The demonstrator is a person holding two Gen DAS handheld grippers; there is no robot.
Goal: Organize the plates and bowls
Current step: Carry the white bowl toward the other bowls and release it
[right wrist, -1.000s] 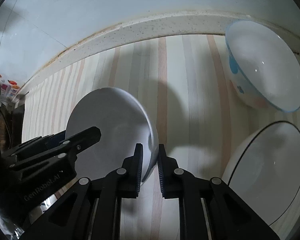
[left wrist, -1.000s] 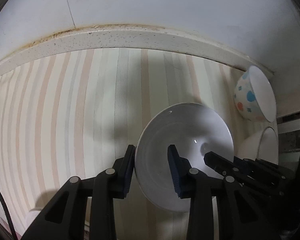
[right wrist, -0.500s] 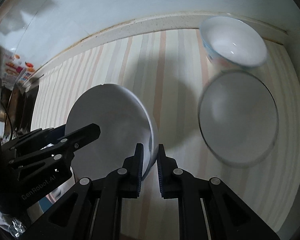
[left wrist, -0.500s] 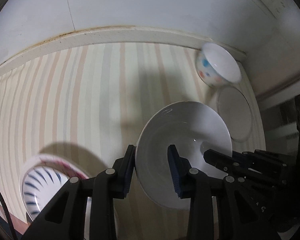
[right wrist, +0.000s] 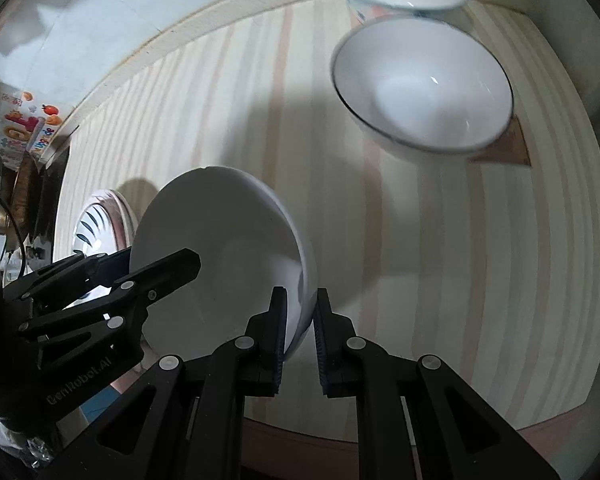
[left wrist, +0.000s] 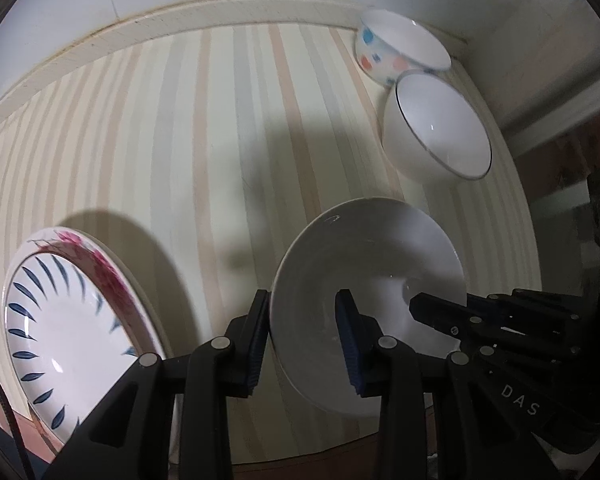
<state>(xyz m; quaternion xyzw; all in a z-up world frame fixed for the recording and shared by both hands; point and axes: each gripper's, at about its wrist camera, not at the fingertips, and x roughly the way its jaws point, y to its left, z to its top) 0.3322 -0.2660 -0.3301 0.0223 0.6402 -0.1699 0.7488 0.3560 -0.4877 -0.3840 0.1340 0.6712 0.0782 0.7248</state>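
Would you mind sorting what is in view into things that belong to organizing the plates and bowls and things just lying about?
Job: plain white bowl gripped by left gripper and right gripper; dark-rimmed bowl; dotted bowl; blue-leaf plate.

Lying about: colourful package; striped mat.

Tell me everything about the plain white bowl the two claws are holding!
The white bowl is wide, smooth and glossy, like glazed china, with no pattern and nothing inside. It is held up over the striped table, tipped a little. The left claw pinches one side of its rim, one finger inside and one outside. The right claw pinches the opposite side the same way. Nothing else touches it.
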